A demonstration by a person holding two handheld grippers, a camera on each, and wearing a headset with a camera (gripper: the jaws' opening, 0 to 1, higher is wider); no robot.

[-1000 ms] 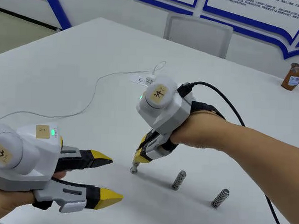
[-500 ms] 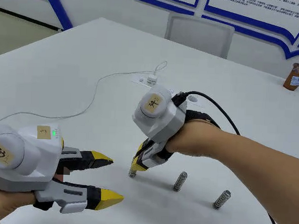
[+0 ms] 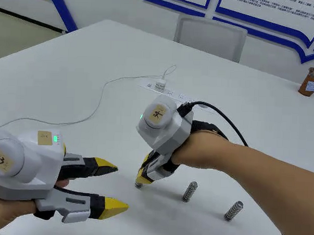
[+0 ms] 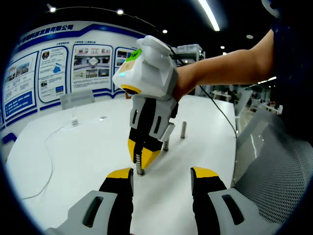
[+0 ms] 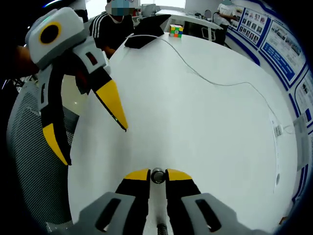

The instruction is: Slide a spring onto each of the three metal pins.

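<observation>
My right gripper [image 3: 143, 177] points down at the white table [image 3: 70, 77], shut on a small metal spring [image 3: 138, 184] that stands on the leftmost pin. The left gripper view has that spring [image 4: 139, 164] upright between the yellow tips of the right gripper [image 4: 143, 155]. From above, the spring's round top [image 5: 157, 175] sits pinched between my right gripper [image 5: 157, 176] tips. Two more springs [image 3: 189, 191] [image 3: 233, 210] stand upright on pins to the right. My left gripper [image 3: 115, 187] hovers open at the near left, a hand's width from the work.
A white cable [image 3: 95, 107] runs to a power strip [image 3: 158, 85] behind the grippers. A drink cup [image 3: 311, 81] stands far right and a chair [image 3: 208, 36] at the far edge. A colour cube [image 5: 176, 30] lies at the table's other end, near seated people.
My right gripper has sunk toward the table with the spring, so the bare pin seen below its tips a second ago is covered. The left gripper has held its place.
</observation>
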